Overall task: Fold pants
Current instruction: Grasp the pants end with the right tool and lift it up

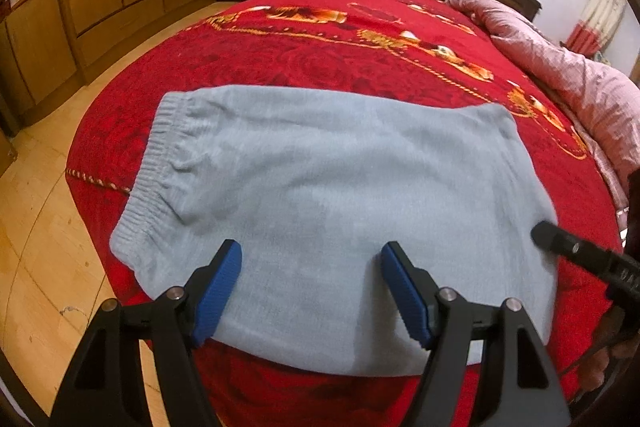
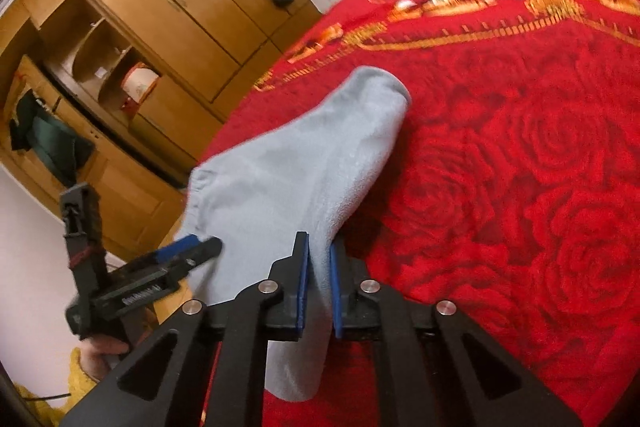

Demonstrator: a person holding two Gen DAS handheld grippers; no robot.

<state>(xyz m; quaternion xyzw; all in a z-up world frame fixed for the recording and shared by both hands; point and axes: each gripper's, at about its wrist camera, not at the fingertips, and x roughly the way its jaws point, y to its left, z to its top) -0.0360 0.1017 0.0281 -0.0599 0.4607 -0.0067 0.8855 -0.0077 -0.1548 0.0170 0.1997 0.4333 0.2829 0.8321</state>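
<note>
Pale blue fleece pants (image 1: 328,195) lie across the near end of the red rose-patterned bedspread (image 1: 320,55), waistband to my left, and my right gripper (image 2: 320,283) is pinched shut on their right-hand end. My left gripper (image 1: 311,291) hovers above the near edge, jaws spread wide and empty. To fold well, I judge I should carry the pinched end low and level toward the waistband, with the left pinning the cloth so it does not drag.

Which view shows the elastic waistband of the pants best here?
The left wrist view: the ribbed waistband runs in full along the left edge of the grey pants on the red bedspread. The right wrist view shows only a short gathered bit of it, blurred, beyond the right gripper clamped on the fabric.
</note>
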